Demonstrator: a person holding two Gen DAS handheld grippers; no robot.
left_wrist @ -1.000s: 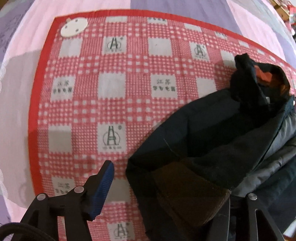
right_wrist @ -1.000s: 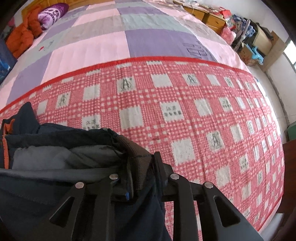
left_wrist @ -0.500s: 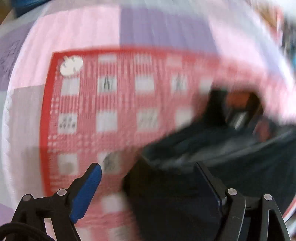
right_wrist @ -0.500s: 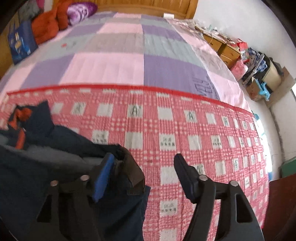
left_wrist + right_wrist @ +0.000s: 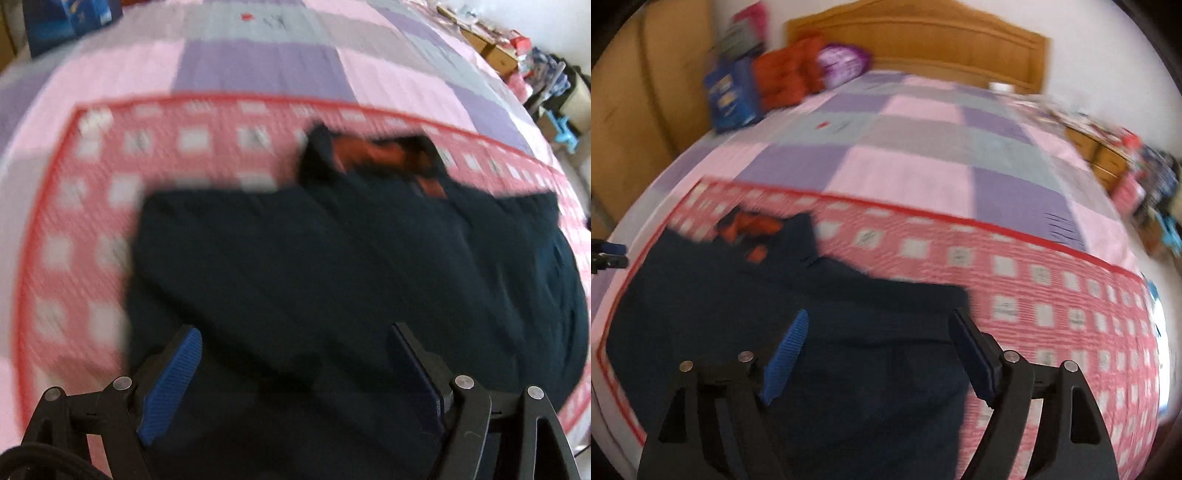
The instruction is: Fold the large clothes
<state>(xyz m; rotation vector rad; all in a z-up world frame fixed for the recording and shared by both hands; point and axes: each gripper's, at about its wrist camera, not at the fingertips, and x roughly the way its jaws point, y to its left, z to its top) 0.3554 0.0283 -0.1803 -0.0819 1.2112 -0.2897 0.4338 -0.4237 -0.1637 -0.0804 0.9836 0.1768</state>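
Both claws hang spread wide above the dark navy jacket [image 5: 332, 266], and neither has hold of anything. Between the blue pads of the left gripper [image 5: 299, 365] only the jacket's cloth shows, lying below and clear of the fingers. The right gripper [image 5: 879, 343] has just been opening its jaws; they too stand apart over the cloth, gripping nothing.

The jacket [image 5: 798, 332] lies spread flat on the red-and-white checked blanket [image 5: 1052, 314], its orange-lined collar [image 5: 373, 153] at the far end from the claws; motion blur leaves its folds hard to read, so the exact lay of the sleeves is uncertain. Under the blanket is a bedspread [image 5: 916, 155] of pink, purple and grey squares. Beyond it stand a wooden headboard [image 5: 923, 48], an orange bundle [image 5: 786, 74] and a purple cushion [image 5: 842, 62].
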